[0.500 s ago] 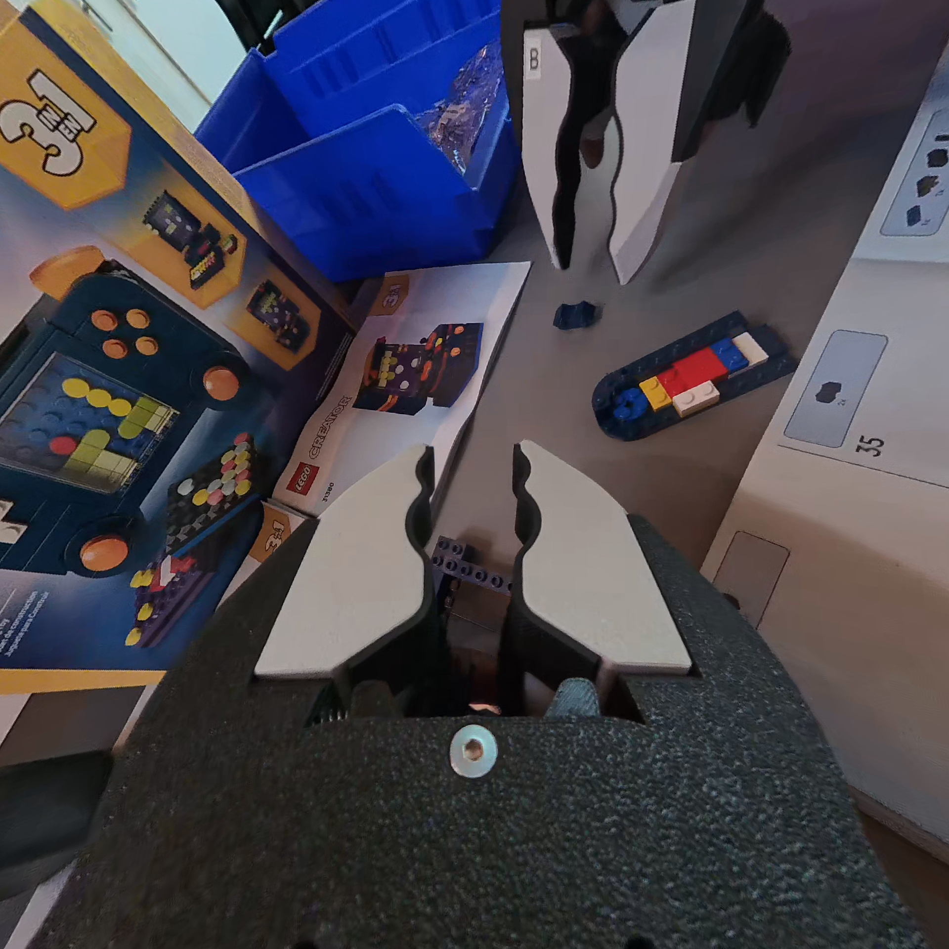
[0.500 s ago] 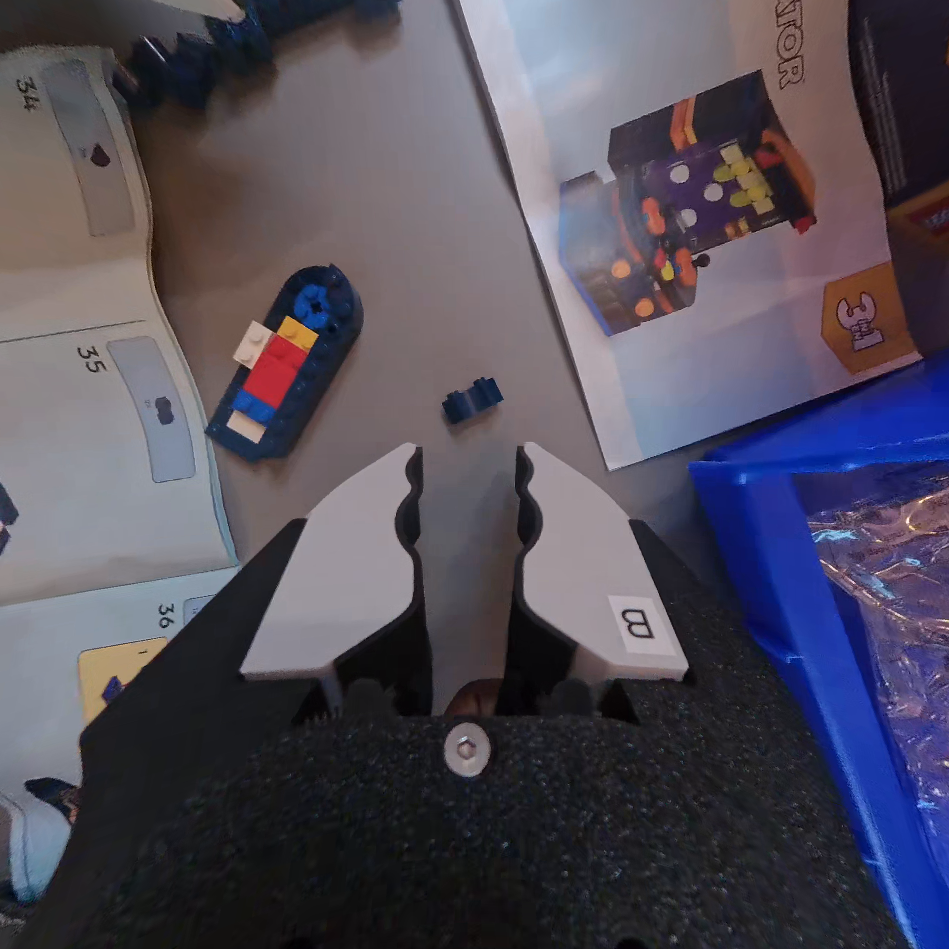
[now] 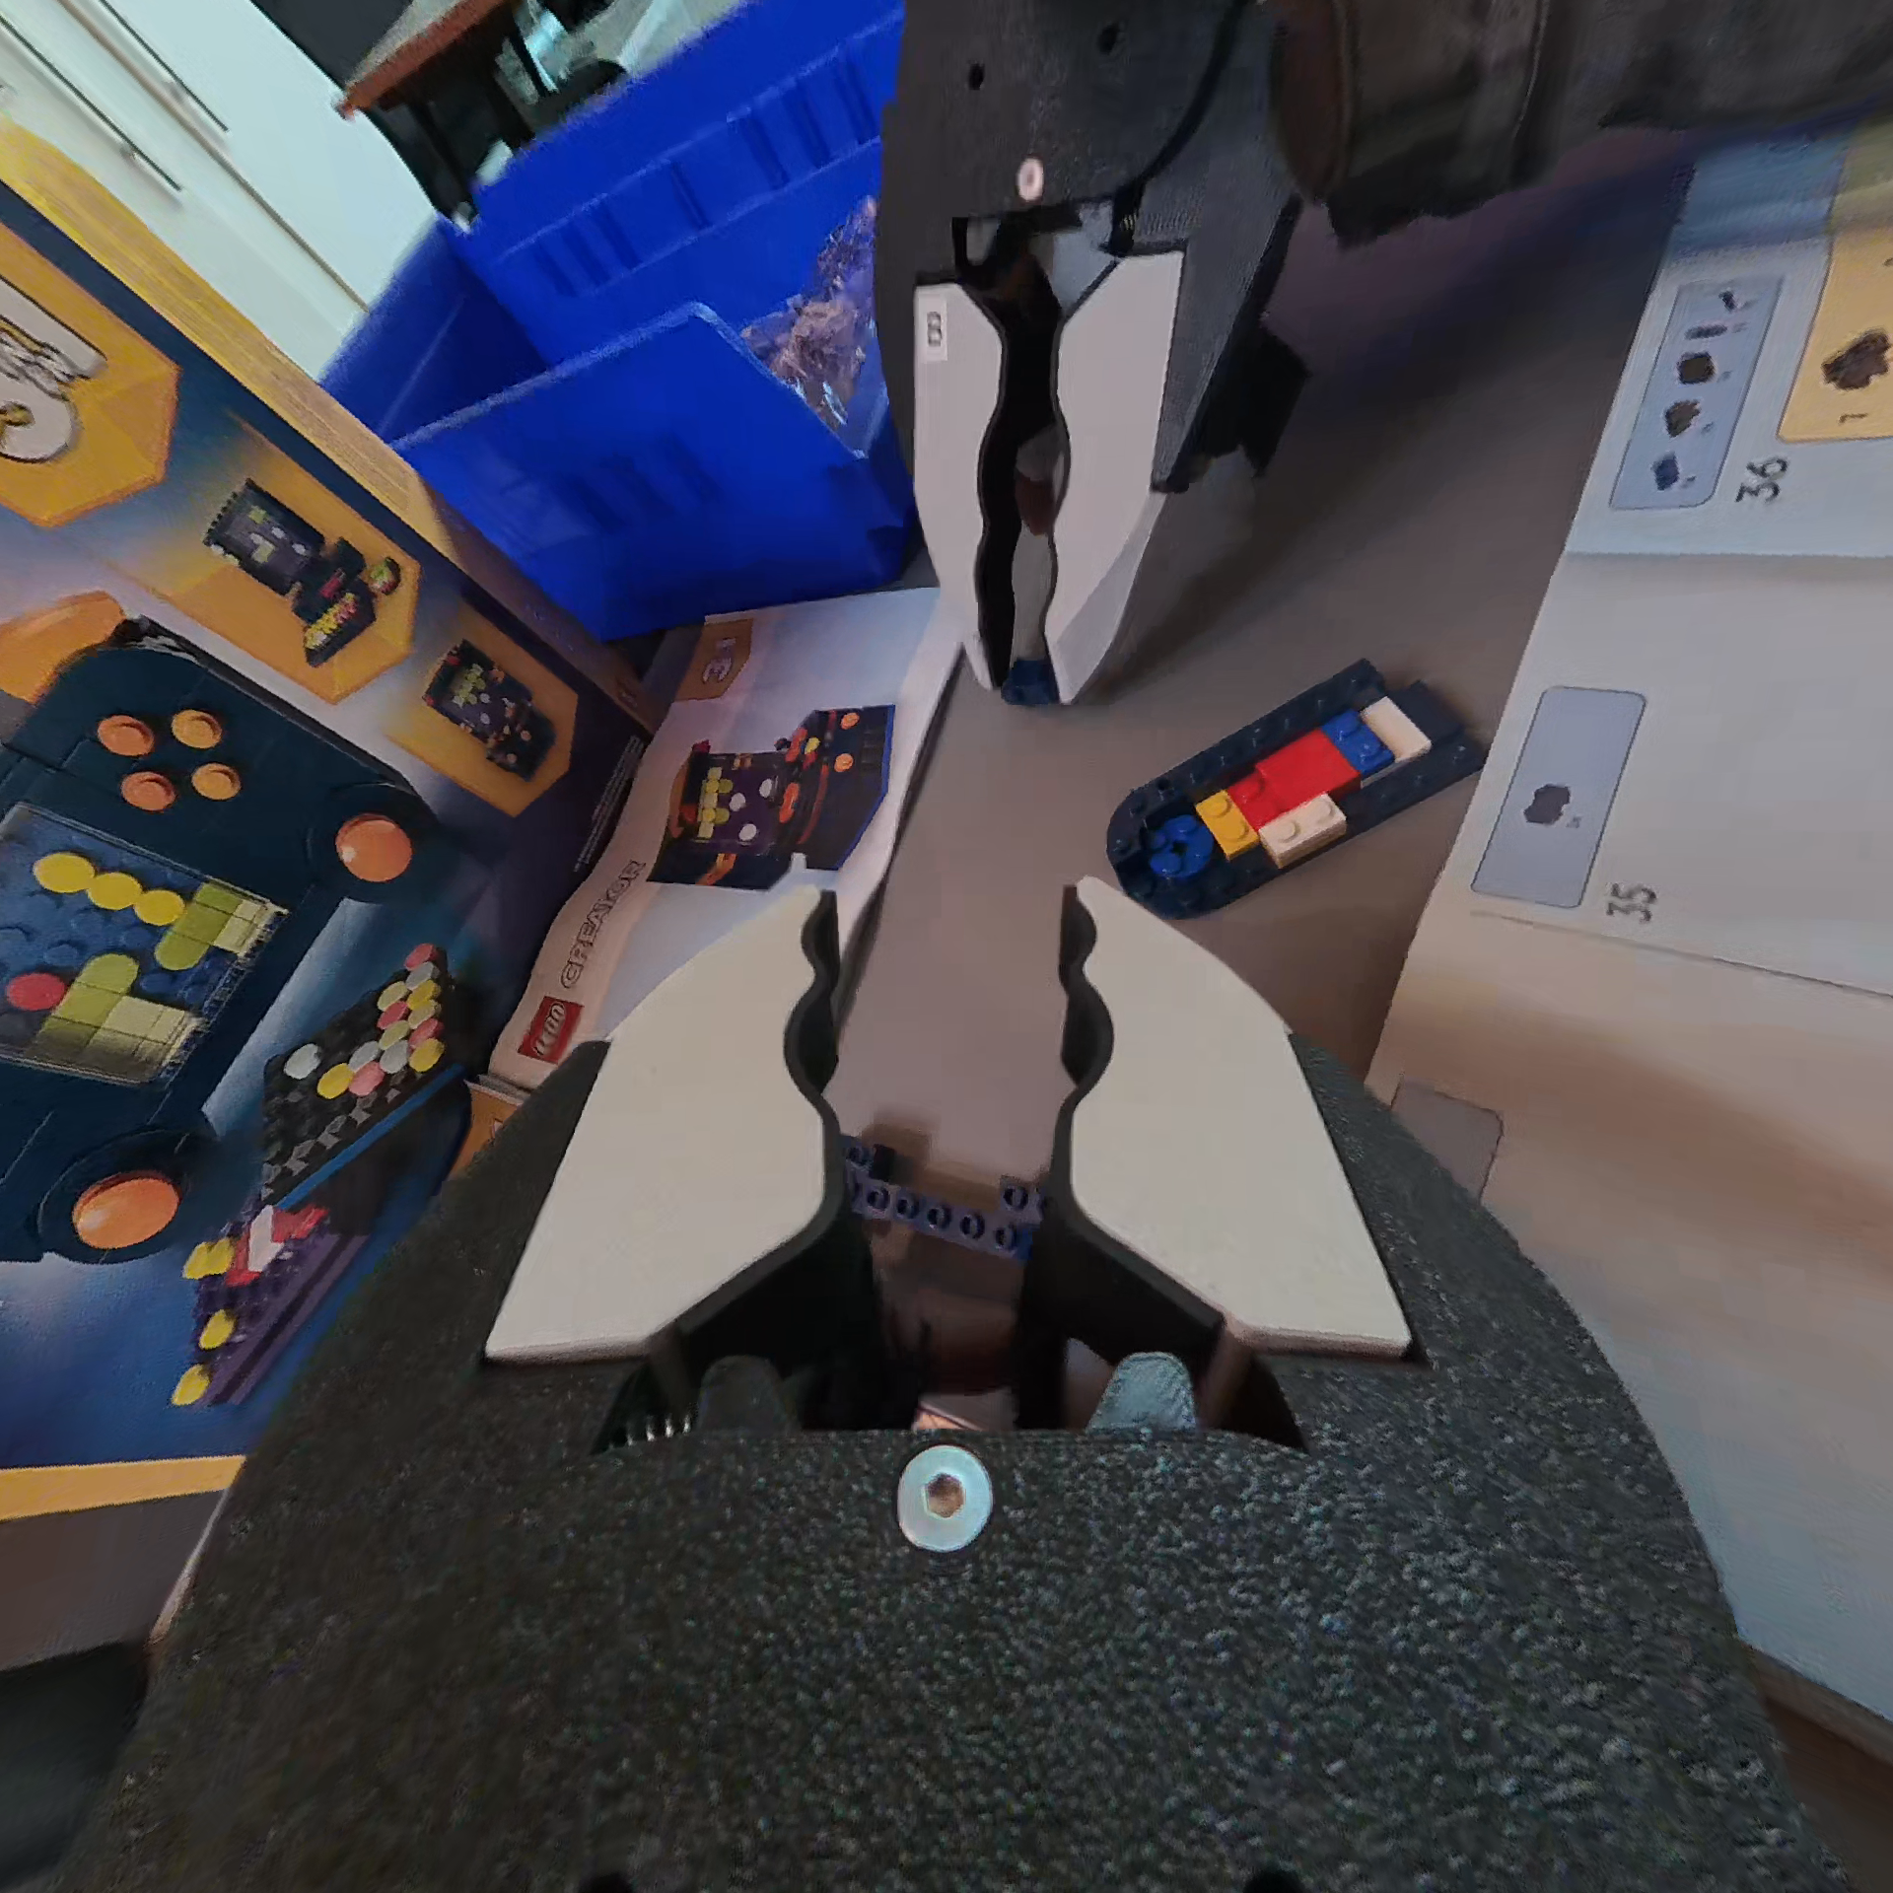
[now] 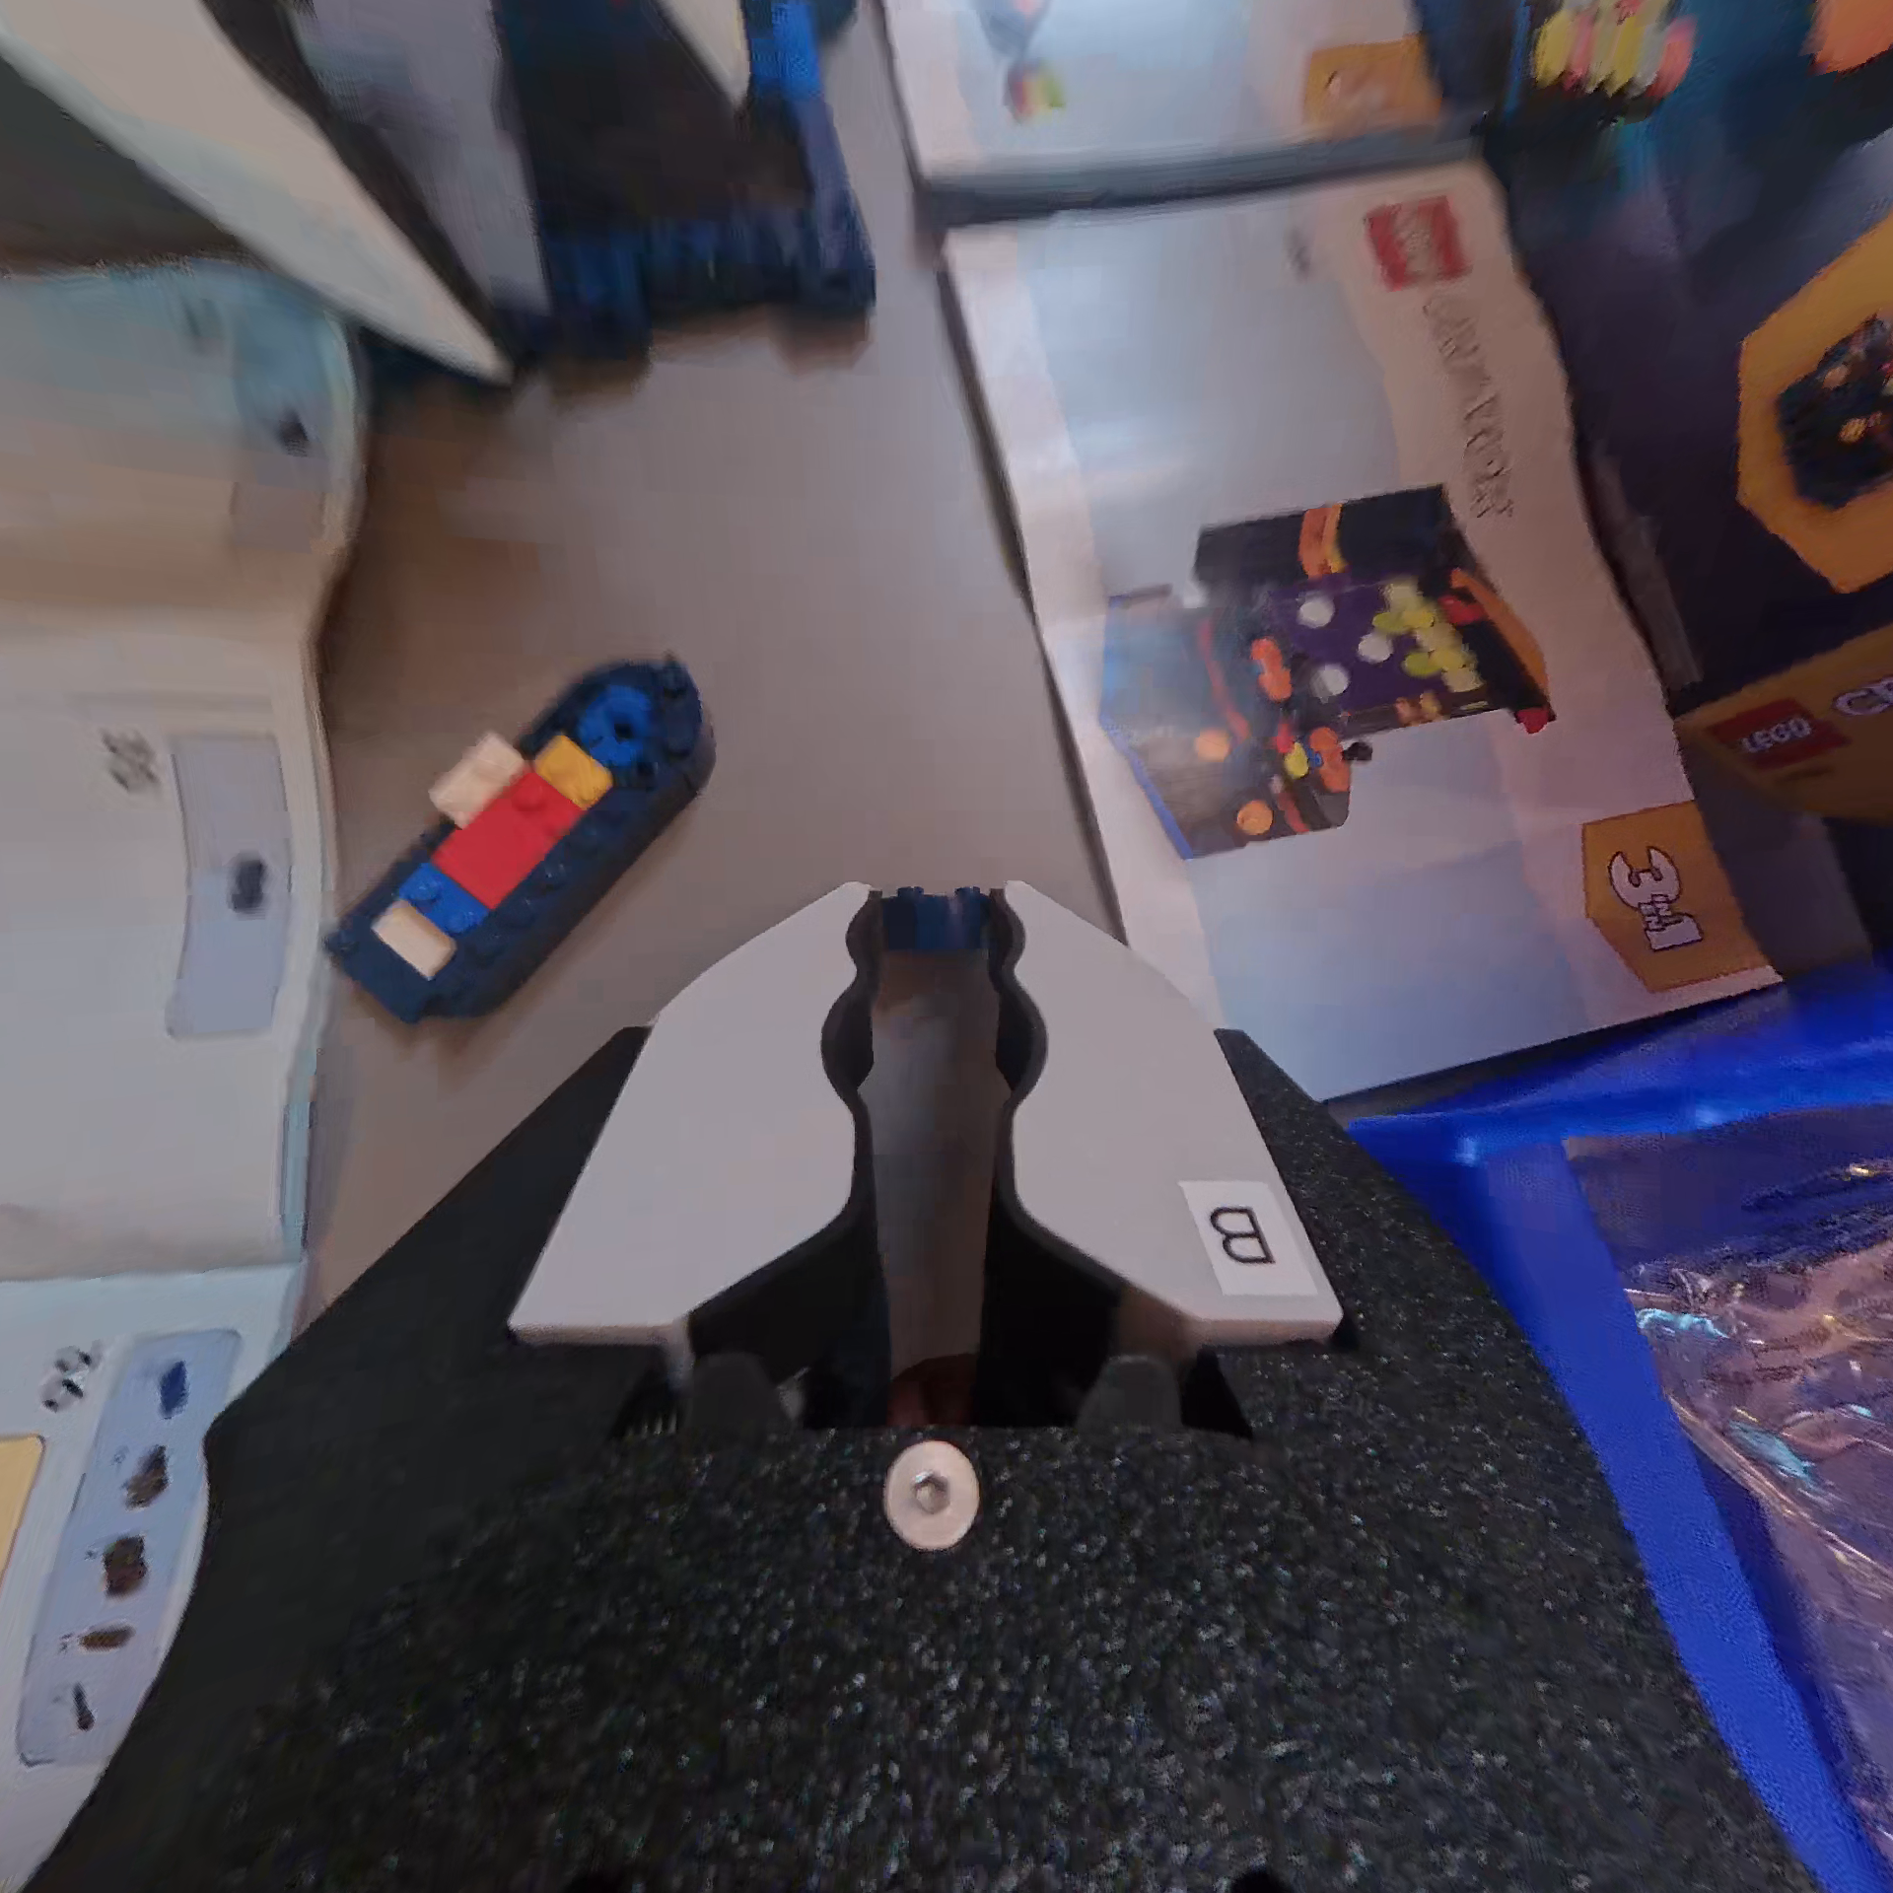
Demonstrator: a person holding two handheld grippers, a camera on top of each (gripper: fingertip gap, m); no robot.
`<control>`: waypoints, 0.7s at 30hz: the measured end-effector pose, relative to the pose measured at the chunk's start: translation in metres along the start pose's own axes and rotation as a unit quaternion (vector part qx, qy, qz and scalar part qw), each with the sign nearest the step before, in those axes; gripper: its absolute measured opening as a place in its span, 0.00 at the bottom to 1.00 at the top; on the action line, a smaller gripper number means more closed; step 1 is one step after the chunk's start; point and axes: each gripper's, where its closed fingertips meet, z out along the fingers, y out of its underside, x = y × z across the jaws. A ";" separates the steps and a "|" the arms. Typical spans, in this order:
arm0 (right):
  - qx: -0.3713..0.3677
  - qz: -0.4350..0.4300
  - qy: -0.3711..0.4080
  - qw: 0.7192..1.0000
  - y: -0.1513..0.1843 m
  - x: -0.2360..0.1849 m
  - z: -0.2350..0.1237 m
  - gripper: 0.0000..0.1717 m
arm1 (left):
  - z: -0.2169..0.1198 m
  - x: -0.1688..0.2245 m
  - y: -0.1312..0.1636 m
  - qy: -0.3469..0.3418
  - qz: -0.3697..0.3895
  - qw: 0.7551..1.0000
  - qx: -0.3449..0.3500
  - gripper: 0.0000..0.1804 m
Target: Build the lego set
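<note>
A bare strip of grey surface (image 3: 963, 819) runs between the toy box (image 3: 205, 819) and the open instruction booklet (image 3: 1690, 768). Behind the box, blue bins (image 3: 656, 481) hold a crinkled plastic bag (image 3: 819, 338). Beside the booklet lies a dark blue brick plate (image 3: 1291, 789). The left tongs (image 3: 948, 901) stand apart on air; the right tongs (image 4: 934, 901) clamp a small blue brick (image 4: 932, 917).

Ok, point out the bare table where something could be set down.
The grey table is free between the brick assembly and the closed booklet, ahead of the right gripper. Crowded: open instruction pages on one side, blue bin and box on the other.
</note>
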 end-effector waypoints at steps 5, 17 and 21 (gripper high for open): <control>0.362 0.179 -0.130 0.906 -0.107 -0.009 -0.057 0.11 | -0.026 -0.033 -0.053 -0.141 -0.016 0.976 0.164 0.25; 0.469 0.285 -0.307 0.778 -0.162 -0.050 -0.072 0.11 | -0.059 -0.032 -0.090 -0.264 0.172 0.928 0.200 0.09; 0.461 0.290 -0.317 0.777 -0.162 -0.053 -0.069 0.11 | -0.055 -0.028 -0.089 -0.270 0.219 0.921 0.178 0.10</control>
